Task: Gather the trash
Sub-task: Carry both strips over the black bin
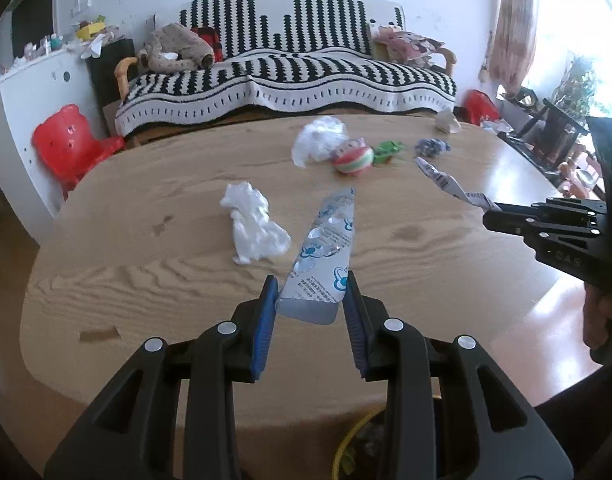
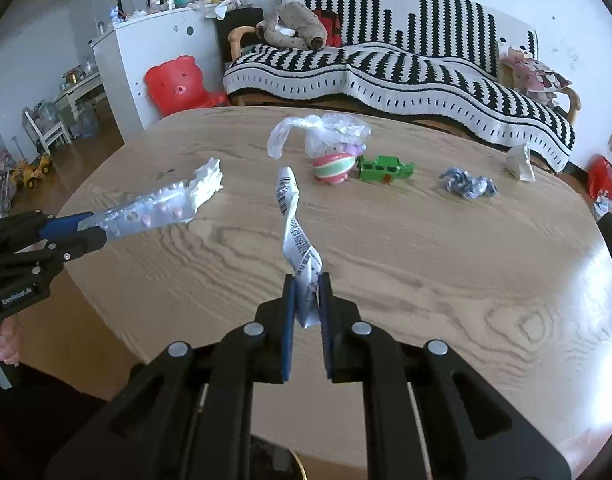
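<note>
My left gripper is shut on a silver pill blister pack and holds it above the near edge of the wooden table; the pack also shows in the right wrist view. My right gripper is shut on a twisted printed paper strip, held above the table; the strip shows in the left wrist view too. A crumpled white tissue, a clear plastic bag, a crumpled blue wrapper and a small white scrap lie on the table.
A red-green striped ball toy and a green toy car sit mid-table. A yellow-rimmed bin shows below the near table edge. A striped sofa stands behind, with a red child's chair at the left.
</note>
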